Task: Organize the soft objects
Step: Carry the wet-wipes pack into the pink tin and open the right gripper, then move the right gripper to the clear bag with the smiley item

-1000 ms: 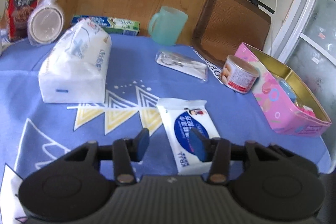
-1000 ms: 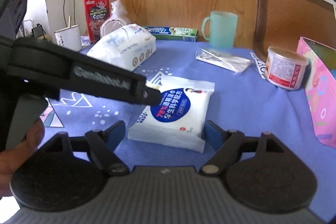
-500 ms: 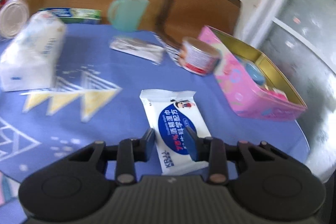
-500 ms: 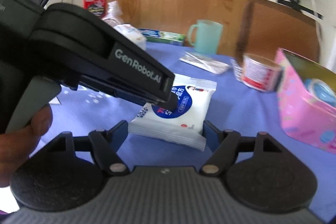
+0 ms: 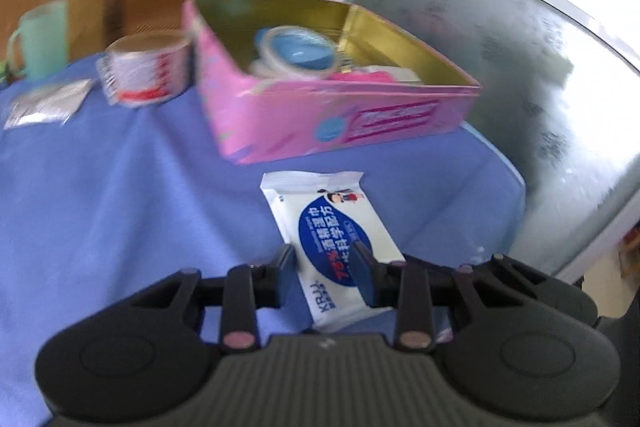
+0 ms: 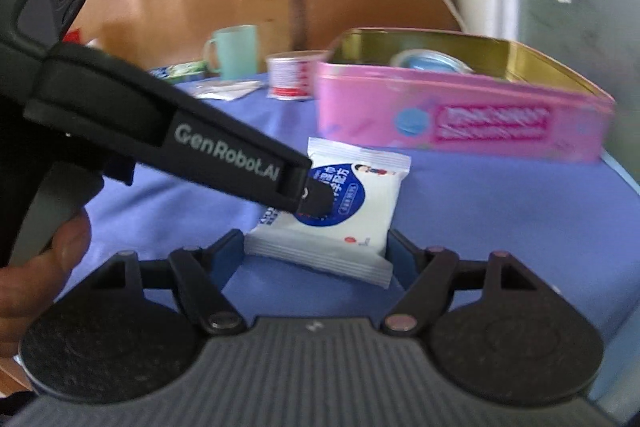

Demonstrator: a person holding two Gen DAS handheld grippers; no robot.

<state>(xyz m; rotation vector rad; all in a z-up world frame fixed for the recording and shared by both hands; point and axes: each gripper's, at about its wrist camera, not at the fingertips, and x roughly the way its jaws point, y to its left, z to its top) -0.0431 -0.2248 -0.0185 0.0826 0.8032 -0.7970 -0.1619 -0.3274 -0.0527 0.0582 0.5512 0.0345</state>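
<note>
Left gripper (image 5: 325, 269): jaws narrow, pinching the near end of the wipes pack, one pad on each long side.
Right gripper (image 6: 316, 253): jaws wide, spanning the pack's near edge; pads at or just beside its corners, contact cannot be told.
Wipes pack (image 5: 334, 251): white soft pouch, blue oval label, in front of the tin; whether it rests on the cloth or is lifted cannot be told.
Step in hand: judged to be the carry of the pack toward the tin, both tools around it.
Next move calls for: raising the pack over the tin's near wall, then letting go inside beside the contents.
Writing, pack: "KRJJ" along the near end; Chinese characters in white and red on the blue oval; small cartoon figure above.
Writing, left tool (image 6: 228, 147): "GenRobot.AI".
Tablecloth (image 5: 120, 187): blue.
Pink tin (image 5: 344, 115): open, gold inside, holds a blue-lidded round tub; side label blurred, unreadable.
Red-and-white can (image 5: 146, 67): text blurred.
Foil sachet (image 5: 48, 103): unreadable.
Green mug (image 5: 42, 39): farthest, plain.
</note>
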